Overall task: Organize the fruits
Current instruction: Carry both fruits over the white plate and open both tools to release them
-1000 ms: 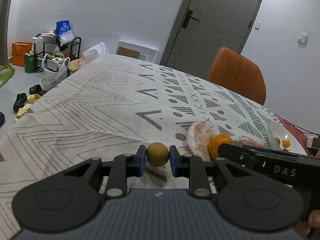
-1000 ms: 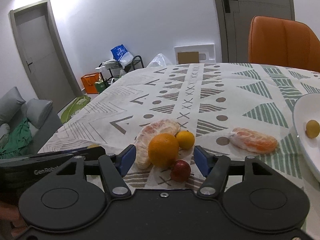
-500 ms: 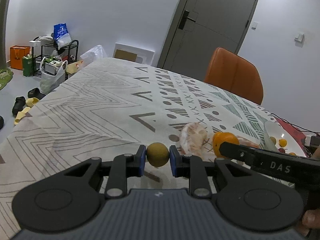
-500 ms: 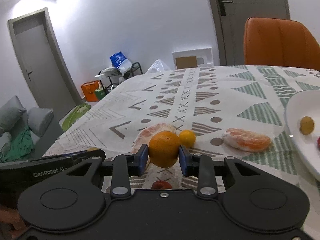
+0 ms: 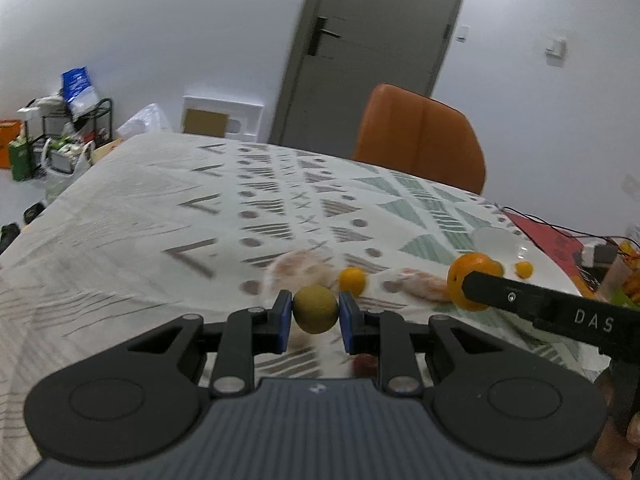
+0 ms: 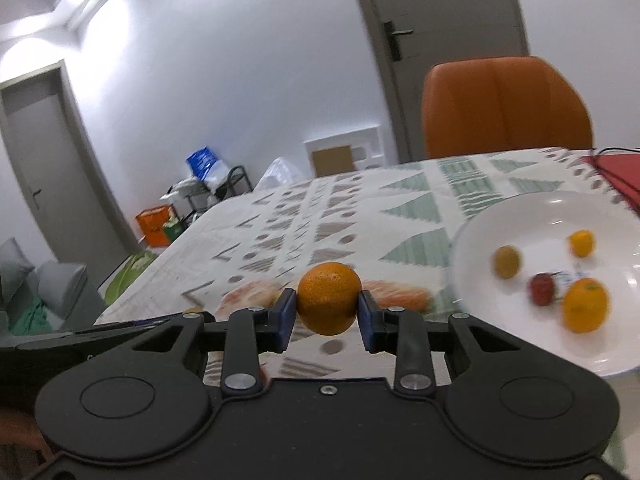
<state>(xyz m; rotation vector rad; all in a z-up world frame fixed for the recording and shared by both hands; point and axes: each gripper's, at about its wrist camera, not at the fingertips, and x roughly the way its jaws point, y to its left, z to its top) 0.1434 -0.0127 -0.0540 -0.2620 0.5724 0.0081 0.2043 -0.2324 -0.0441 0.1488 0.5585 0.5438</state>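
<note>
While the left gripper pinches a small, round, olive-green fruit between its blue pads, the right gripper clamps a dimpled orange the same way, both fruits held clear above the tablecloth. Each tool has a matte black plastic body with round bosses and silver screws; the left one shows a ribbed grey panel at its base. In the left view the right gripper appears from the side as a black bar lettered "DAS", with the orange at its tip.

Below lies a cloth printed with grey chevrons, dots, crosses and green striped triangles, its surface faintly creased. On it rest two pale, peeled citrus pieces, lumpy and blurred, with a small smooth mandarin between them. A reddish fruit shows dimly beneath the left gripper's right finger.

To the right sits a glossy white plate, shallow and round. It holds a second orange, a small red fruit just beside it, a greenish-brown round fruit and a small yellow-orange one, all somewhat blurred. The held orange hangs left of the plate's rim, not over it.

Behind the table stands an orange chair with a smooth, padded back and a centre seam. A grey door with a dark lever handle is set in the white wall.
</note>
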